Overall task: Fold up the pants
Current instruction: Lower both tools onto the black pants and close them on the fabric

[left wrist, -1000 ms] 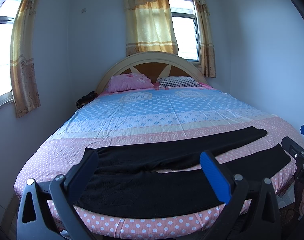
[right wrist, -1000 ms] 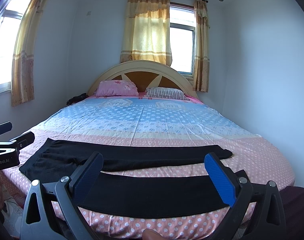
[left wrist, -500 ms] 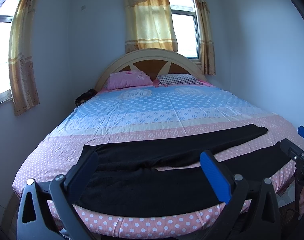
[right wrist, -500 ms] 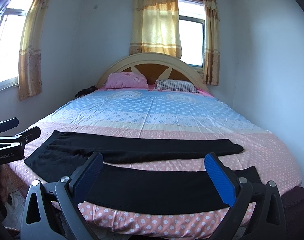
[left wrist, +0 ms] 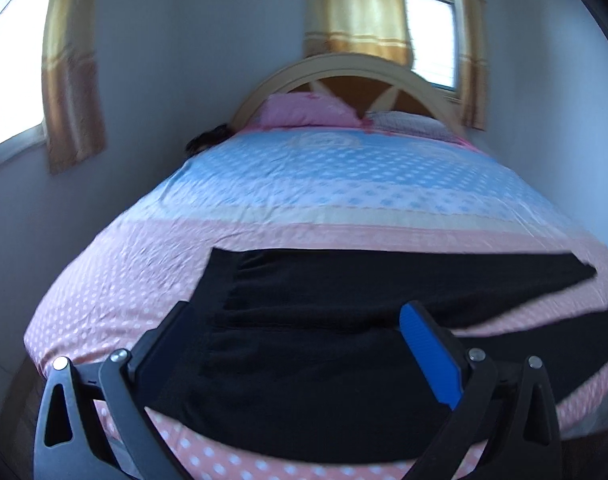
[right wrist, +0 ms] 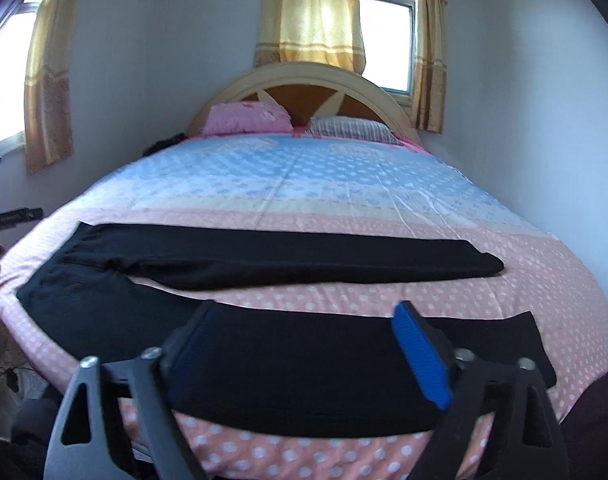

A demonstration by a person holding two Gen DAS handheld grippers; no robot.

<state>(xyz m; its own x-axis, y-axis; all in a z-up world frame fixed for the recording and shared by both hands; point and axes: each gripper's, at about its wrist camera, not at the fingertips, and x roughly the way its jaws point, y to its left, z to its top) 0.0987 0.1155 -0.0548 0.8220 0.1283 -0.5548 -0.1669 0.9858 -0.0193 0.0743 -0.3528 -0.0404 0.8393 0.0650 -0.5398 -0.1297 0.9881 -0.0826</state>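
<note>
While the black knit pants (right wrist: 264, 264) lie flat across the foot of the bed, both grippers hang above them with nothing between their fingers. The left gripper (left wrist: 300, 344) has its jaws spread wide over the waist end, near the bed's left front corner. The right gripper (right wrist: 304, 344) is likewise spread wide, over the nearer leg.

Seen from the right wrist, the two legs run sideways toward the right and lie apart, a strip of bedding showing between them. The nearer leg lies close to the front edge of the mattress, its cuff near the right front corner. The farther leg ends well short of the right side. Beyond the pants, the pink and blue polka-dot bedsheet (right wrist: 323, 184) stretches bare to the pillows.

That sheet is smooth cotton-like cloth with faint creases. The pants look matte and ribbed at the waistband, though the left wrist view is blurred. A pink pillow (right wrist: 248, 118) and a striped pillow (right wrist: 349, 128) rest against the arched wooden headboard (right wrist: 304, 80), with yellow curtains (right wrist: 309, 12) hanging behind it.
</note>
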